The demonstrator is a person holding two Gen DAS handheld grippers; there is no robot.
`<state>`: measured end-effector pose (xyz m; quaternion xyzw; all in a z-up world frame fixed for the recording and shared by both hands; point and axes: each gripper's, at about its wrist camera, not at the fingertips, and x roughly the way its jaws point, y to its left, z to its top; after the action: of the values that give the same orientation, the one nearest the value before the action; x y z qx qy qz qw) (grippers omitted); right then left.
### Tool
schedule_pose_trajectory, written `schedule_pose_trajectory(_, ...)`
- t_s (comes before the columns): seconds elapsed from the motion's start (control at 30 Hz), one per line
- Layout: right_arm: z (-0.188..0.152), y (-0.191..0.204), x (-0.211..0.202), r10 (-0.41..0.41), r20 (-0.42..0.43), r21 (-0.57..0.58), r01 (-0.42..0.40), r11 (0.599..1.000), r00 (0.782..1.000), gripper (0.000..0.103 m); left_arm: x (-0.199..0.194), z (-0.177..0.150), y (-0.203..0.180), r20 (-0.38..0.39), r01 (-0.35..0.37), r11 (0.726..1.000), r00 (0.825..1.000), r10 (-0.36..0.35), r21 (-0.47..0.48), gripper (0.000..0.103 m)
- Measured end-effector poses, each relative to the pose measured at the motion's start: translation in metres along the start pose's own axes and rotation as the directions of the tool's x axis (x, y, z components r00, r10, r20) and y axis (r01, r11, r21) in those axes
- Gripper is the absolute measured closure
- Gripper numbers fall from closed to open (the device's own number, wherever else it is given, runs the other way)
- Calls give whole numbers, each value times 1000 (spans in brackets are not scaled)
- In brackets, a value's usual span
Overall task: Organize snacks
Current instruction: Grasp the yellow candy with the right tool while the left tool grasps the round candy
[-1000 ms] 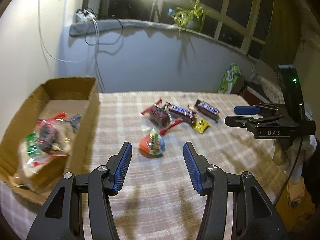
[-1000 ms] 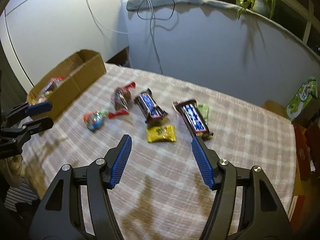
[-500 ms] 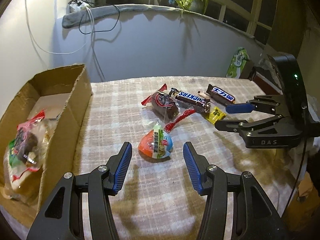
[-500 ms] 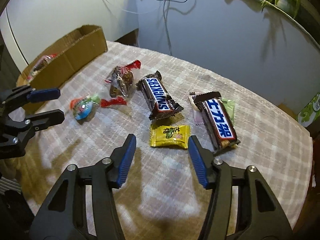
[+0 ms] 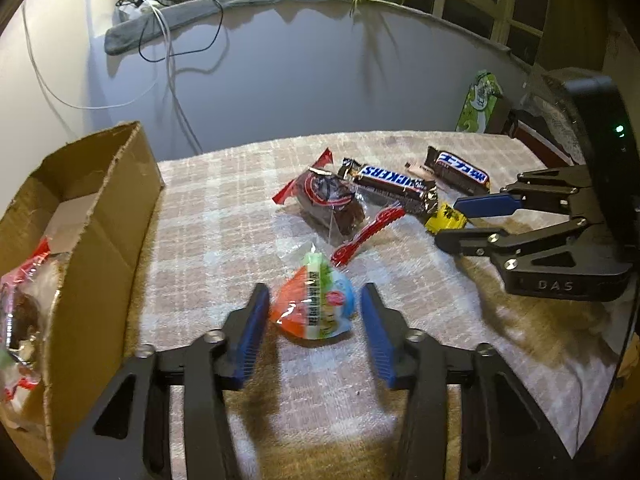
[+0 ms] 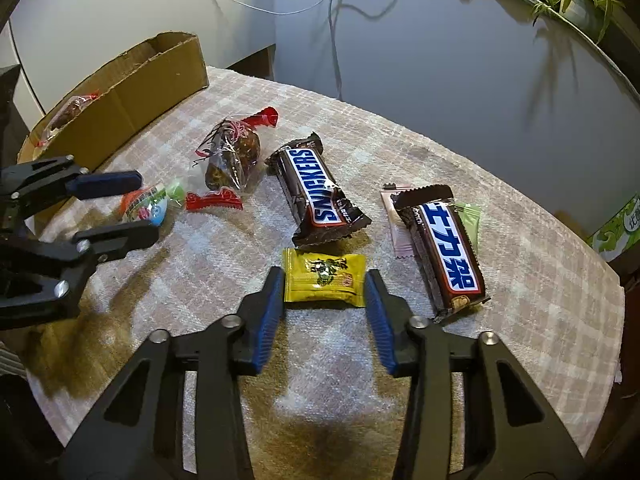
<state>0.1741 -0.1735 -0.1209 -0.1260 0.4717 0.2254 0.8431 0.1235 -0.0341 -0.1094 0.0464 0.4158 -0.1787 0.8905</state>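
The left gripper (image 5: 312, 316) has its blue fingers (image 5: 251, 336) set either side of a round orange, green and blue snack packet (image 5: 314, 304); they have just been closing, the left pad looks to be right at the wrapper and a narrow gap shows at the right pad, so the fingers stand parted rather than clamped. The right gripper (image 6: 325, 304) likewise straddles a small yellow candy packet (image 6: 324, 278), its fingers (image 6: 267, 320) just closing in, the pads at the packet's two ends, though whether they press on it cannot be told. Both packets lie flat on the checked cloth of the surface (image 6: 540, 320). Just beyond the yellow packet lies a Snickers bar (image 6: 318, 192), with a second chocolate bar (image 6: 444, 248) to its right resting over a pink sachet and a green one. Left of the Snickers sits a clear-wrapped brown cake (image 6: 234, 156) with red ends. A cardboard box (image 5: 100, 216) stands at the left edge of the surface, already holding wrapped snacks (image 5: 20, 308).
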Motion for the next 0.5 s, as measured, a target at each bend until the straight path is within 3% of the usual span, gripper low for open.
schedule_pose_trajectory(0.17, 0, -1, 0, -11, 7, -1, 11, 1000, 1000, 73, 0, 0, 1, 3, 12, 1000, 1000, -12, -3, 70)
schedule_pose_trajectory(0.5, -6, -9, -8, 5, 30, 35, -6, 999, 1000, 75, -10, -3, 0, 27, 15, 1000, 1000, -15, -11, 71)
